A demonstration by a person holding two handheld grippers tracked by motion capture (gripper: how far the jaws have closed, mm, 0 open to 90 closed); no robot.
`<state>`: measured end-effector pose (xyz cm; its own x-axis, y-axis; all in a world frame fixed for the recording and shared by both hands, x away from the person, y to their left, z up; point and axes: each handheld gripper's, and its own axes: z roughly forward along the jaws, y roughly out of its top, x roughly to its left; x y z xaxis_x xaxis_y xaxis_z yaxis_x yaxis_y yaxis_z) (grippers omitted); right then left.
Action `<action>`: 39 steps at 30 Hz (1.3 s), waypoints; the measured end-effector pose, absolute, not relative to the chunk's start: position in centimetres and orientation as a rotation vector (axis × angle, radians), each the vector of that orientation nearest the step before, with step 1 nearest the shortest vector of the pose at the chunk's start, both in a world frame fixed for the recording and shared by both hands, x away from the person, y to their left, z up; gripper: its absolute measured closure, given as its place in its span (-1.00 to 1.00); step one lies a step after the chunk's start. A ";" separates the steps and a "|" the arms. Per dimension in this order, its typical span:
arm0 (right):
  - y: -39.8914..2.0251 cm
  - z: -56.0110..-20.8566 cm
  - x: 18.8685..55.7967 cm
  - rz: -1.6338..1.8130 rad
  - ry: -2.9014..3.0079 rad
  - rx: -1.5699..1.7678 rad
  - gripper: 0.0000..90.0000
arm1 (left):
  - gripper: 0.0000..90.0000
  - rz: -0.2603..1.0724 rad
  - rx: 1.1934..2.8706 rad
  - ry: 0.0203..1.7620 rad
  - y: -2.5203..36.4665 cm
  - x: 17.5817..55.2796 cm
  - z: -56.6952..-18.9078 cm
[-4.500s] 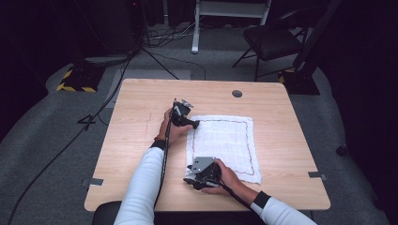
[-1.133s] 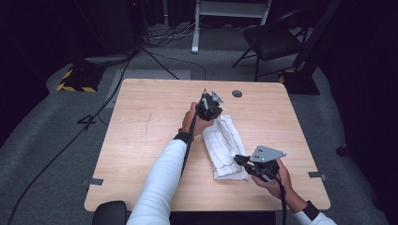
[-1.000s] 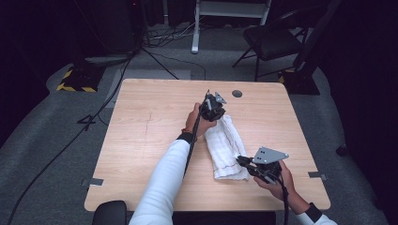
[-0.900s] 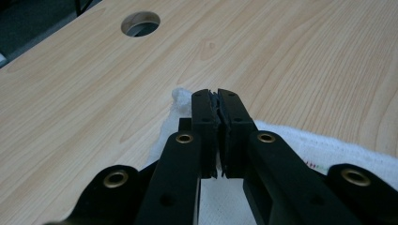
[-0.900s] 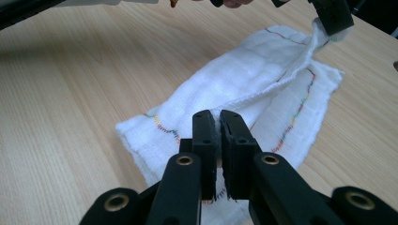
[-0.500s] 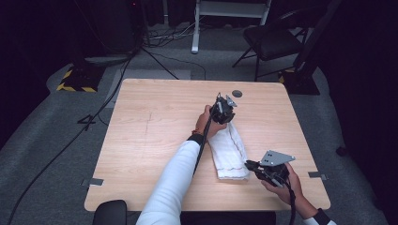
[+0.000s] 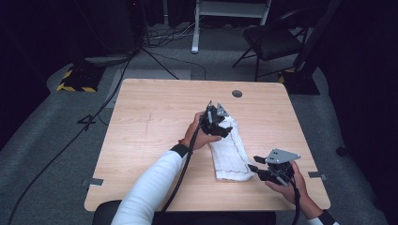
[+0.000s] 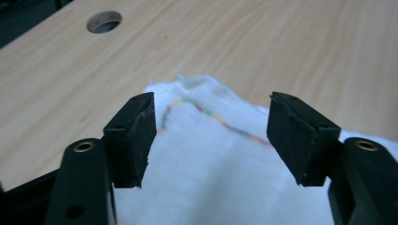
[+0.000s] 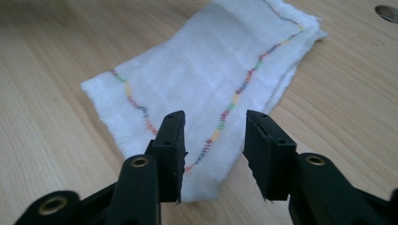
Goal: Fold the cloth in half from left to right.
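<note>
A white cloth (image 7: 230,152), folded into a long narrow strip with a multicoloured stitched line along its border, is seen lying flat on the light wooden worktop (image 7: 150,122), right of the worktop's middle. It runs from a far end near the left tool (image 7: 220,123) down to a near end beside the right tool (image 7: 253,169). A round cable hole (image 7: 237,93) is set in the worktop beyond the cloth's far end.

The left tool is held over the far end of the cloth. In the left gripper view its jaws are seen standing wide apart, having just been opening; the cloth (image 8: 211,159) lies below and between them, but no pad is pressed on it. The stitched line is seen curving across the fabric just ahead of the jaws.

The right tool is held at the near right corner of the cloth, low over the worktop. In the right gripper view its jaws are parted, having just been opening, with the near edge of the cloth (image 9: 206,79) lying just ahead of and beneath them; nothing is gripped. The folded layers are seen stacked along the cloth's right edge.
</note>
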<state>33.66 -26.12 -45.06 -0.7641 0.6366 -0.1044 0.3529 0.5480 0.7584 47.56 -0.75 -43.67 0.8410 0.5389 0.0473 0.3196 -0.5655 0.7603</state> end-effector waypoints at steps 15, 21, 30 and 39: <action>-26.7 -47.7 36.6 0.928 2.502 0.859 -0.04 | -0.12 0.230 2.385 0.433 1.1 38.8 -47.4; -26.7 -48.7 37.1 0.909 2.535 0.852 -0.06 | 0.06 0.179 2.424 0.412 0.7 38.6 -48.7; -25.9 -48.8 36.4 0.928 2.556 0.813 0.02 | 0.17 0.199 2.421 0.415 1.6 37.5 -48.8; -24.2 -48.7 35.0 0.946 2.607 0.760 0.02 | 0.17 0.169 2.395 0.453 4.3 35.6 -49.0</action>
<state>35.03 -24.20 -48.75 -0.8276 0.5573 -0.0674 0.3844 0.6501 0.6554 35.62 4.29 -49.03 0.9308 0.3654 0.0007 0.2763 -0.7051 0.6530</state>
